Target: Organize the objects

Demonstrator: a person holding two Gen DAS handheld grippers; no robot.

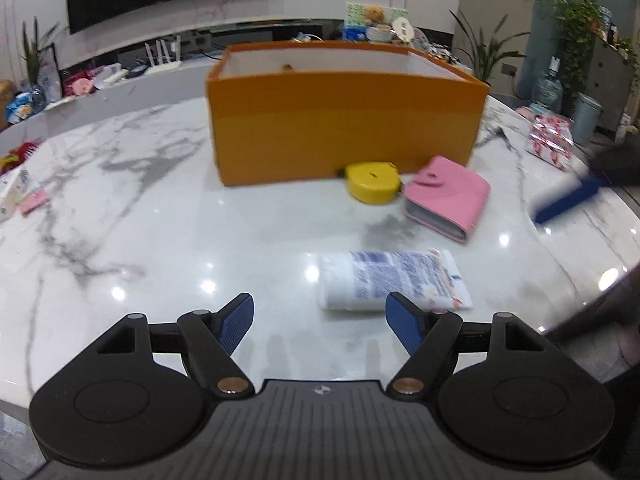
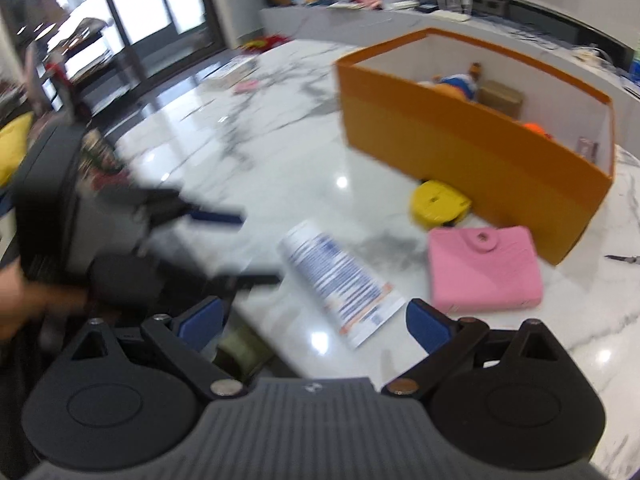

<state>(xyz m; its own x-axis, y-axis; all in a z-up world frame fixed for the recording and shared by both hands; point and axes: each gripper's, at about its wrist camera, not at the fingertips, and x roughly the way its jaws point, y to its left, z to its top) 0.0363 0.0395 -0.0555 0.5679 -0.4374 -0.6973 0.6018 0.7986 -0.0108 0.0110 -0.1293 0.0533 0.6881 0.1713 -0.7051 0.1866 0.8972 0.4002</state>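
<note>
Tube lies flat on the table, just ahead of my left gripper and a bit to its right, cap end toward the left side; from my right gripper it sits just ahead too, slanting away to the left. Both grippers have fingers spread wide w/ nothing between them, so neither is carrying anything; I'd say they're set wide to straddle whatever gets picked next. Box stands farther ahead, open-topped, w/ a few items already inside per the right view, so it's prob the drop spot. Tape is tucked touching the box's near wall, and the wallet lies just beside it on the right, closer to my right gripper than my left. Those three are left out on the table, so the job looks partly done. Tube seems the easiest grab for the left: closest, and lying crosswise enough for the fingers to close across it. Right view is blurred, so I can't tell fine detail there; the left gripper shows in it off to the left, smeared.
</note>
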